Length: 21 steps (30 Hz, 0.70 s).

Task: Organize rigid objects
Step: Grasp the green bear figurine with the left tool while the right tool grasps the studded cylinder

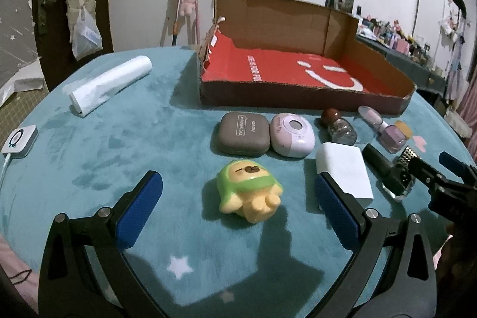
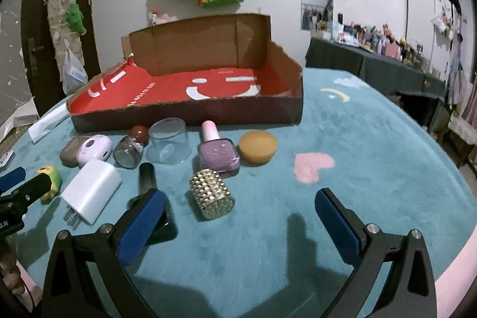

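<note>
An open cardboard box with a red floor [image 1: 298, 70] [image 2: 190, 91] stands at the back of the teal table. In front of it lie a green-and-yellow toy [image 1: 249, 189] [image 2: 50, 181], a brown eye-shadow case [image 1: 243, 133], a lilac compact [image 1: 292, 134] [image 2: 94, 151], a white charger [image 1: 342, 169] [image 2: 92, 191], a small jar with a red cap [image 1: 338, 125] [image 2: 131, 146], a purple nail polish bottle [image 1: 390, 133] [image 2: 219, 154], a studded metal cylinder [image 2: 211, 192], a clear cup [image 2: 170, 140] and an orange puck [image 2: 258, 149]. My left gripper [image 1: 238, 192] is open, its fingers either side of the toy. My right gripper [image 2: 238, 207] is open beside the studded cylinder.
A roll of white bags [image 1: 110, 84] lies at the table's back left. A small white device with a cable [image 1: 19, 140] sits at the left edge. A black bottle [image 2: 147, 178] lies by my right gripper's left finger. A dark sideboard with clutter [image 2: 372, 58] stands behind right.
</note>
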### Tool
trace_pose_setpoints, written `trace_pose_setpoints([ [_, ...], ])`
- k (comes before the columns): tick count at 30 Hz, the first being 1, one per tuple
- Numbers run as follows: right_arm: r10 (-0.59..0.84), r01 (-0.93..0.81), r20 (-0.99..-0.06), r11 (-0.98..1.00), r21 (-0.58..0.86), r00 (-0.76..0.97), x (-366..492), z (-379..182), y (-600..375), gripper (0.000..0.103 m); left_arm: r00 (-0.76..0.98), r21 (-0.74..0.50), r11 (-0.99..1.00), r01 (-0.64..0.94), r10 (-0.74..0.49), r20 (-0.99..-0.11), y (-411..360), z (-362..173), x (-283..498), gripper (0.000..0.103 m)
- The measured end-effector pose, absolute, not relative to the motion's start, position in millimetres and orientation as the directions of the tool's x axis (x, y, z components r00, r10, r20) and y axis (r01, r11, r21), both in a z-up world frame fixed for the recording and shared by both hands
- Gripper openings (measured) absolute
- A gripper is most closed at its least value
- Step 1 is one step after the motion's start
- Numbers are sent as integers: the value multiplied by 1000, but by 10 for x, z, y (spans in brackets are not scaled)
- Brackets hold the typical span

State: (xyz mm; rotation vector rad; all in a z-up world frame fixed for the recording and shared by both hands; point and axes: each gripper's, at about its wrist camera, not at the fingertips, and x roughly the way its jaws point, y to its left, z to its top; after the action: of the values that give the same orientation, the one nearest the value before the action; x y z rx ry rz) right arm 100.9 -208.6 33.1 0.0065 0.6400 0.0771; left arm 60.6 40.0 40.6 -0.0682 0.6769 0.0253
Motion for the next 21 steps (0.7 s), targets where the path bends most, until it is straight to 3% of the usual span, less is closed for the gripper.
trace_pose_setpoints([
  [3, 90, -77, -610, 996, 48, 787, 1072, 317, -2119, 100, 758, -56, 998, -41, -5, -652, 410, 379, 687, 99],
  [6, 102, -101, -626, 994, 38, 773, 1122, 313, -2103, 85, 731, -65, 998, -27, -24, -682, 406, 335, 767, 81],
  [9, 167, -143, -649, 986, 90, 742, 1181, 261, -2105, 64, 698, -103, 994, -24, -58, -714, 431, 255, 854, 67],
  [11, 192, -156, -645, 981, 113, 740, 1169, 249, -2123, 41, 709, -89, 996, -27, -44, -704, 430, 256, 844, 57],
  [13, 205, -186, -642, 978, 98, 739, 1152, 248, -2091, 27, 711, -104, 995, -9, -67, -700, 426, 270, 834, 47],
  [21, 235, -217, -621, 970, 106, 748, 1131, 351, -2073, 27, 699, -120, 993, -7, -81, -711, 432, 323, 842, 47],
])
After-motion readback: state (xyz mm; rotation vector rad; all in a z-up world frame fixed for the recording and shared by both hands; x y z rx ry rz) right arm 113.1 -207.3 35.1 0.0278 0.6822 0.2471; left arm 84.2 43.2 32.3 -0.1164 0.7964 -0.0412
